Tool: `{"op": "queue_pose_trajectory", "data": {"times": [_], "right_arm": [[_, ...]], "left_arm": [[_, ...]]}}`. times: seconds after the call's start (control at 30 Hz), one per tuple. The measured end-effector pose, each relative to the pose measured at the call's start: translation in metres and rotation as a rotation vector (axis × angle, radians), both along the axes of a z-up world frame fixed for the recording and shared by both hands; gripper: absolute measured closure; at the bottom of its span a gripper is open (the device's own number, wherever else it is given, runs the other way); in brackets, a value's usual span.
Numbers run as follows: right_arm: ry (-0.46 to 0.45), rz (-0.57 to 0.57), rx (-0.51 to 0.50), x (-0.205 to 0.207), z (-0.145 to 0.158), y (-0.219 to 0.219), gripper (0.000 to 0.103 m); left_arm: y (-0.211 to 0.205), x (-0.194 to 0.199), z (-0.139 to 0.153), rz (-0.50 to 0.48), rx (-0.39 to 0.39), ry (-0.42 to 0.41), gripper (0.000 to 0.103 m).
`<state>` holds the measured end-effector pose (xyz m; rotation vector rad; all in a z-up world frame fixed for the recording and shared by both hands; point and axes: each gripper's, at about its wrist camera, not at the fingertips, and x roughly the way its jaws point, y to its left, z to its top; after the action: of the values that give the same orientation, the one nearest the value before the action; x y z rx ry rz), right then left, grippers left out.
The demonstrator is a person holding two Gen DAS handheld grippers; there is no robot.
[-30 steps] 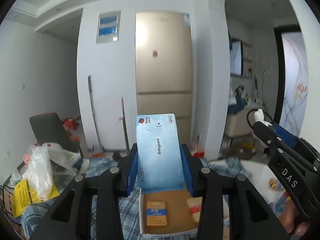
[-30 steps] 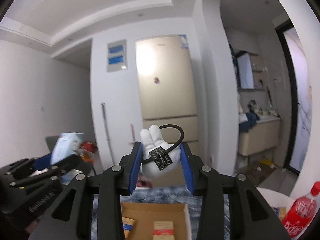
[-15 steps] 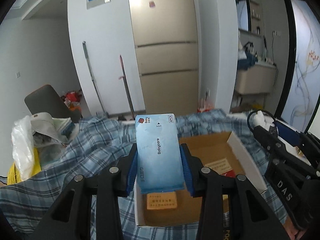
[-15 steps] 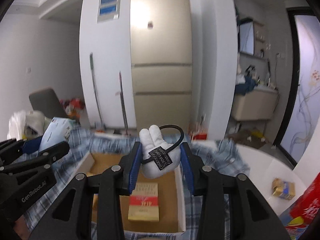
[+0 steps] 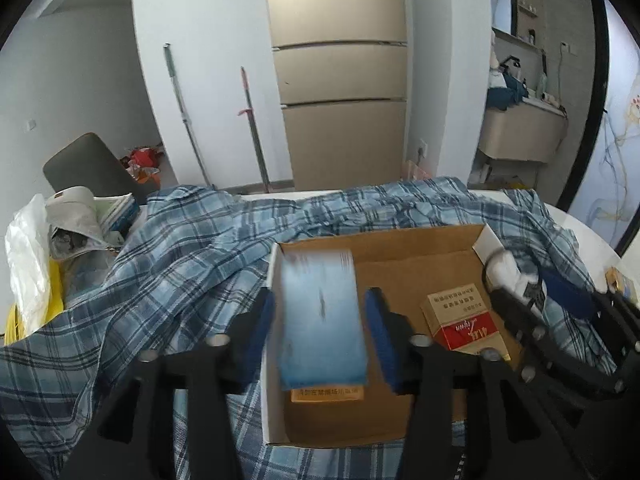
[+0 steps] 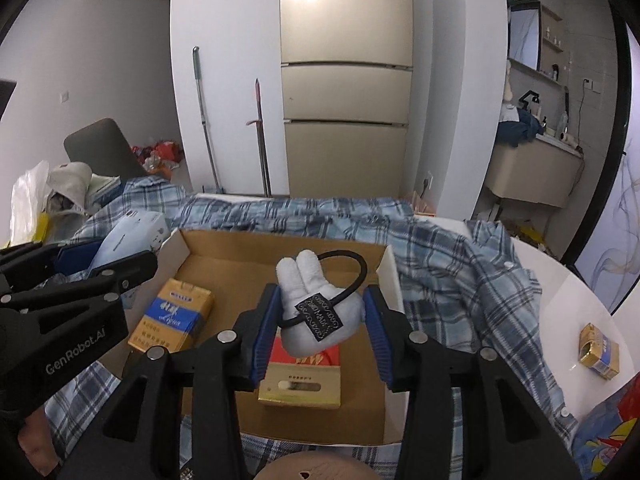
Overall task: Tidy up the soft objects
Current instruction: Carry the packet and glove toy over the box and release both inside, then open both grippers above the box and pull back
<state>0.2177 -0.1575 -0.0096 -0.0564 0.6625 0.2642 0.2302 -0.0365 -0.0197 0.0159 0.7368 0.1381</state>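
Left gripper (image 5: 320, 332) jaws just opening, blurred blue wipes pack (image 5: 320, 320) loose between them over cardboard box (image 5: 400, 240); right gripper (image 6: 320, 328) marked "GenRobot.AI" jaws widening around white plush toy (image 6: 316, 312).

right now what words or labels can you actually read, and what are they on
"GenRobot.AI": on the left claw's black body, seen from the right wrist.
Blue tissue pack: print motion-blurred, unreadable.
Black tag on the white plush hair tie: ornate lettering, too small to read.
Yellow-blue carton and red carton: Chinese print, too small to read reliably.
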Motion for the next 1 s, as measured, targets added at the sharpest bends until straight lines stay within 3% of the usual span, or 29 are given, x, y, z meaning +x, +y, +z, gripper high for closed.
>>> {"op": "queue_pose_trajectory", "data": {"times": [0.07,0.13,0.73,1.0], "right_arm": [[0.003,-0.004,0.007,0.000,-0.001,0.000,0.045],[-0.008,-0.011,0.008,-0.002,0.001,0.000,0.040],[-0.011,-0.023,0.006,0.001,0.003,0.000,0.040],[-0.050,-0.076,0.007,0.000,0.027,-0.012,0.040]], "left_arm": [[0.002,-0.004,0.004,0.007,-0.001,-0.031,0.028],[0.001,-0.006,0.009,0.010,0.004,-0.052,0.026],[0.000,-0.013,0.018,-0.009,-0.005,-0.062,0.026],[-0.004,-0.030,0.046,-0.018,-0.012,-0.121,0.026]]}}
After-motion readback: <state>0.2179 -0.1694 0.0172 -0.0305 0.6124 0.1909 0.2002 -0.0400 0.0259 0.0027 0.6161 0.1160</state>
